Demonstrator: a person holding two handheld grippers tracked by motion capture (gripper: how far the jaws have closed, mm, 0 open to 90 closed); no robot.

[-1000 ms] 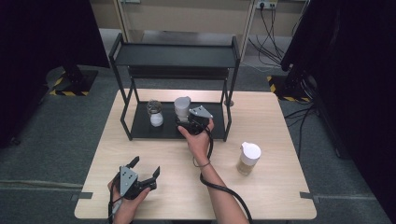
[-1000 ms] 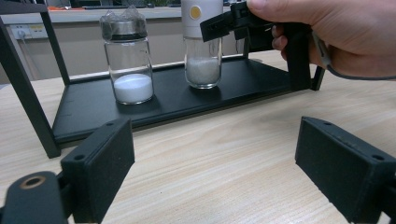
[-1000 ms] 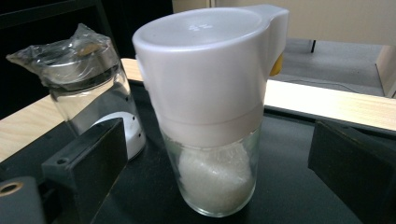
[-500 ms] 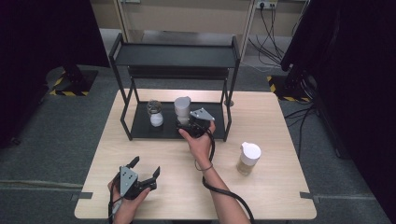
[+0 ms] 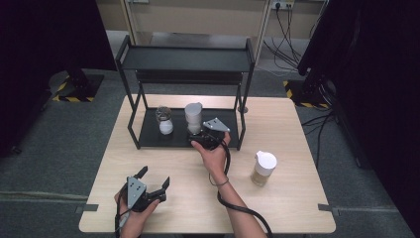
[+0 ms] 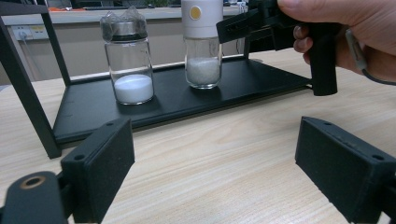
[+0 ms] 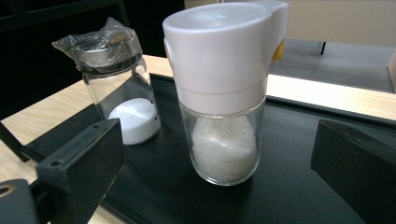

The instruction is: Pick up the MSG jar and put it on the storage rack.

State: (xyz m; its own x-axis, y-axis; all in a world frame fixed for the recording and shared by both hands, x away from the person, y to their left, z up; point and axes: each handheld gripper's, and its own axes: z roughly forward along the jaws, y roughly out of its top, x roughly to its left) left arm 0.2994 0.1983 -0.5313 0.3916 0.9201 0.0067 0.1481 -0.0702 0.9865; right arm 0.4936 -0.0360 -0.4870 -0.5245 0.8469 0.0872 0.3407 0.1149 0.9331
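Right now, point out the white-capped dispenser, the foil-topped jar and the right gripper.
white-capped dispenser (image 7: 223, 56), right gripper view, on its cap.
foil-topped jar (image 7: 122, 100), right gripper view, on its glass wall.
right gripper (image 5: 198, 137), high view, between its fingertips.

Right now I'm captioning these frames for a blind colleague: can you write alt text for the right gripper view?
A glass dispenser with a white lid and white granules stands on the rack's black bottom shelf, between the wide-open jaws of the right gripper, which touch nothing. To its left stands a smaller glass jar with a plastic-wrapped top, holding white powder.

Wooden table (image 5: 297, 129) carries black rack (image 5: 184, 59), white-lidded jar (image 5: 263, 168)
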